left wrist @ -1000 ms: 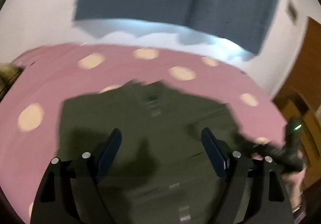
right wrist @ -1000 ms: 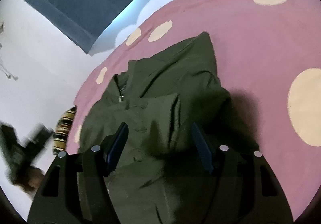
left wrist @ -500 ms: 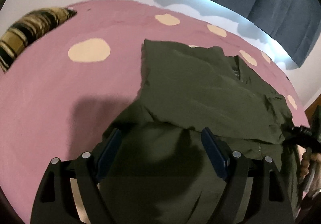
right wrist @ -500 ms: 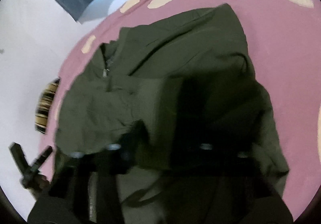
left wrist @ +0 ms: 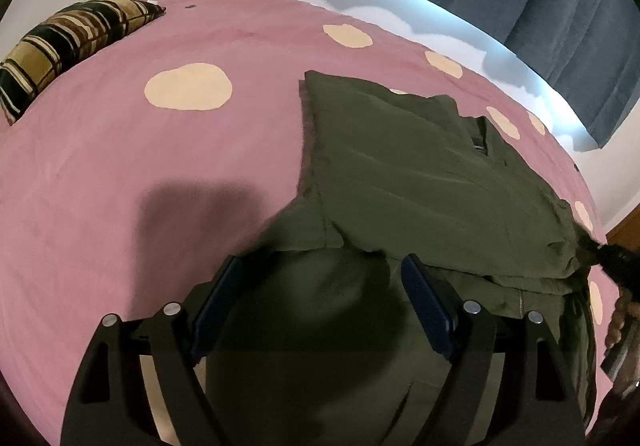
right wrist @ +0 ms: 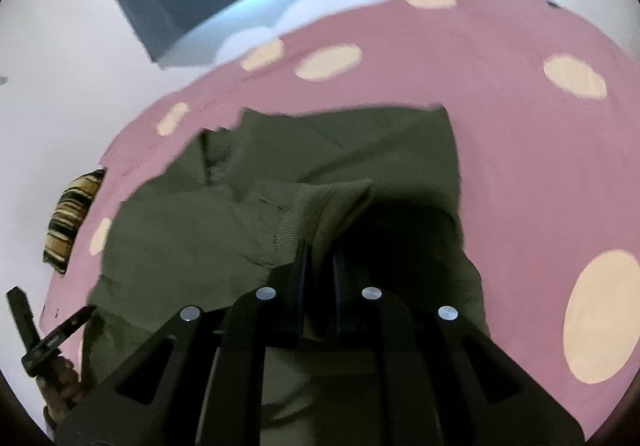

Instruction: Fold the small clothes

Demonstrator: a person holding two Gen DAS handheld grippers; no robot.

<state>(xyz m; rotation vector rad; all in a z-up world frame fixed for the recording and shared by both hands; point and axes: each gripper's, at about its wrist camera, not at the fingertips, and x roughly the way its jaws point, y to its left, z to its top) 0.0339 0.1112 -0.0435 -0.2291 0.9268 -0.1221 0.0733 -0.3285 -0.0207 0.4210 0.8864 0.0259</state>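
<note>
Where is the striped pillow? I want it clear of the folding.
The striped pillow lies at the bed's far left edge in the left wrist view, apart from the green jacket.

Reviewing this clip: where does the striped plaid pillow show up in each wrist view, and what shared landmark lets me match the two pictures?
Left wrist view: the plaid pillow lies at the upper left, on the far edge of the pink spotted bedspread.
Right wrist view: only a sliver of the pillow shows at the left edge, partly cut off by the bedspread.
Shared landmark: the olive green jacket spread on the bed.
</note>
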